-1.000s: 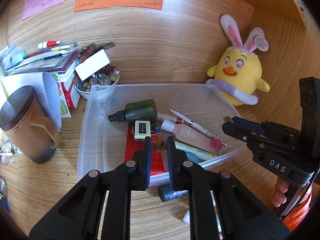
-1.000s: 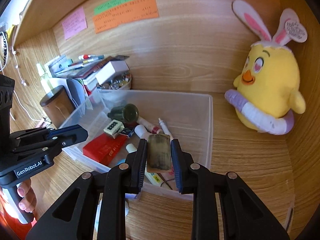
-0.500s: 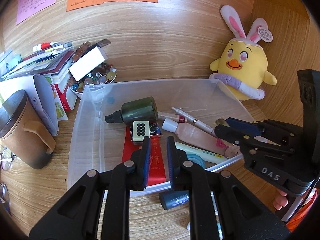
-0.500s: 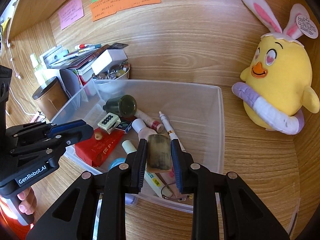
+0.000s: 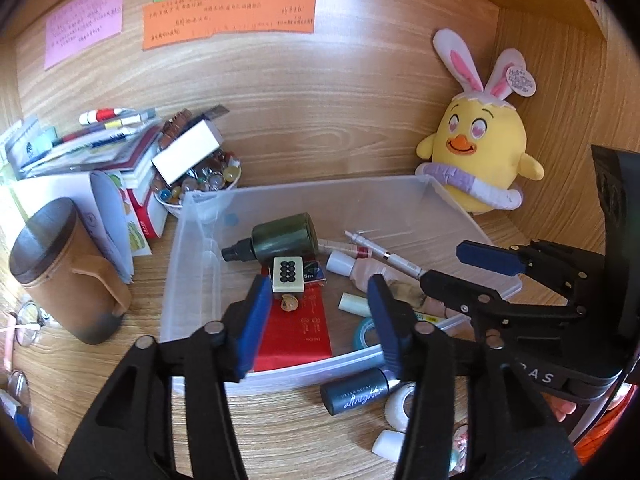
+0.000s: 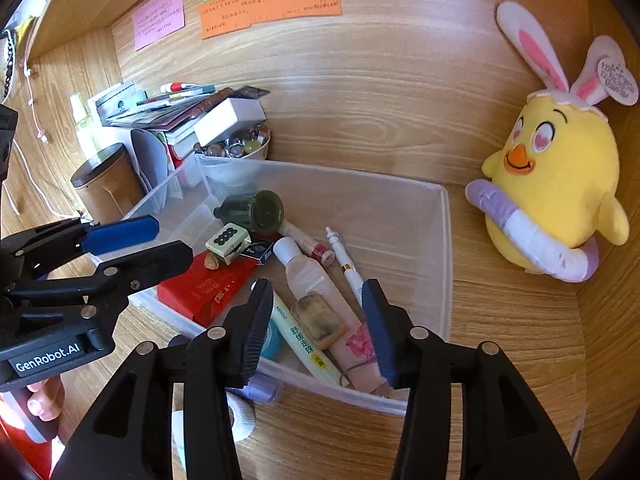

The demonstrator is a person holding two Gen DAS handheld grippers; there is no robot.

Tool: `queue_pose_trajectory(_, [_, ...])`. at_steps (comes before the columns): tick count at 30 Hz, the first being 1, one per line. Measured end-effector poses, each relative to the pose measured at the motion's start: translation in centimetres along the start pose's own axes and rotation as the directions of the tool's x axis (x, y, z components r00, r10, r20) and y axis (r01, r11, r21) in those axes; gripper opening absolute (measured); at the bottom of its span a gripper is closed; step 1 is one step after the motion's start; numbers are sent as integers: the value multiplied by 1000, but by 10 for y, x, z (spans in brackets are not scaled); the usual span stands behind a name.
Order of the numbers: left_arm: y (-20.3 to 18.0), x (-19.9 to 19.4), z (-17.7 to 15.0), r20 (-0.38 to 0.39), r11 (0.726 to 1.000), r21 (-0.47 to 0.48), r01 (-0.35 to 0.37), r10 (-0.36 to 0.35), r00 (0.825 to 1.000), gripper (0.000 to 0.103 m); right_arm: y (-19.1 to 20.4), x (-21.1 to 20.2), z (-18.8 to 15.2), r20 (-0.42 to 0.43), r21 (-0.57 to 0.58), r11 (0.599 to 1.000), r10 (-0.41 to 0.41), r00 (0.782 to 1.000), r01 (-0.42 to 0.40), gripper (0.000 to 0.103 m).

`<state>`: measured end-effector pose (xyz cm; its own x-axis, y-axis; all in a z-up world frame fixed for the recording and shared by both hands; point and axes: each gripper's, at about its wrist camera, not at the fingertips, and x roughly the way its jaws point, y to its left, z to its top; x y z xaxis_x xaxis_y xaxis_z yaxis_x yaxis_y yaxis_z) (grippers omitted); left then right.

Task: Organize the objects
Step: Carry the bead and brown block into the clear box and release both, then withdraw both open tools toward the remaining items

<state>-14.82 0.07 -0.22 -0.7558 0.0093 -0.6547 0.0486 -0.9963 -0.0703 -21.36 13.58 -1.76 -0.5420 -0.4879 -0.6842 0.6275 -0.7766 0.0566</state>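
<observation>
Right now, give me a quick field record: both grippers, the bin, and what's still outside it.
left gripper: open, empty, over the bin's near edge
right gripper: open, empty, above the worn tile
worn tile: lying on the pink bottle inside the bin
clear plastic bin: also holds dark green spray bottle, red booklet, white pen
outside bin, near side: dark tube, white tape roll

Home study desk nook, wood-grain panelled. Evidence: handwritten sticky notes [image 5: 228, 14] on back wall; stacked books [image 5: 120, 160] and pens; lidded mug [image 5: 60, 268]; bowl of glass marbles [image 5: 200, 184]; plush chick [image 6: 556, 184]; clear plastic bin [image 6: 444, 264] of toiletries and stationery.
</observation>
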Motion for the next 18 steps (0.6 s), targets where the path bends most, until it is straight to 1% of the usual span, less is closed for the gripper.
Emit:
queue_pose_trajectory(2, [-1, -6, 0, 12, 1000, 6, -7, 7, 1000, 61, 1, -6, 0, 9, -3, 1000, -4, 1000, 4, 46])
queue_pose_trajectory(4, [-3, -11, -1, 21, 1000, 10, -12, 12, 1000, 72, 1, -11, -1, 20, -8, 1000, -13, 1000, 13, 51])
queue_pose_trajectory(5, [-3, -15, -2, 28, 1000, 10, -15, 15, 1000, 74, 2, -15, -2, 27, -11, 1000, -21, 999, 21, 52])
queue_pose_trajectory(7, [-4, -22, -4, 40, 1000, 13, -15, 14, 999, 84, 3, -22, -3, 36, -16, 999, -29, 999, 30, 54])
queue_pose_trajectory(9, [-5, -27, -7, 46, 1000, 14, -13, 12, 999, 89, 3, -29, -7, 42, -20, 999, -28, 999, 28, 55])
queue_pose_trajectory(13, [-4, -36, -14, 47, 1000, 5, 0, 0, 999, 94, 5, -42, -16, 49, -32, 999, -42, 998, 43, 58])
queue_pose_trajectory(15, [-2, -38, -17, 37, 1000, -5, 7, -7, 999, 95, 6, -48, -23, 44, -39, 997, -58, 997, 60, 60])
queue_pose_trajectory(18, [0, -40, -26, 19, 1000, -15, 11, -11, 1000, 95, 7, -54, -35, 29, -43, 998, -52, 998, 54, 64])
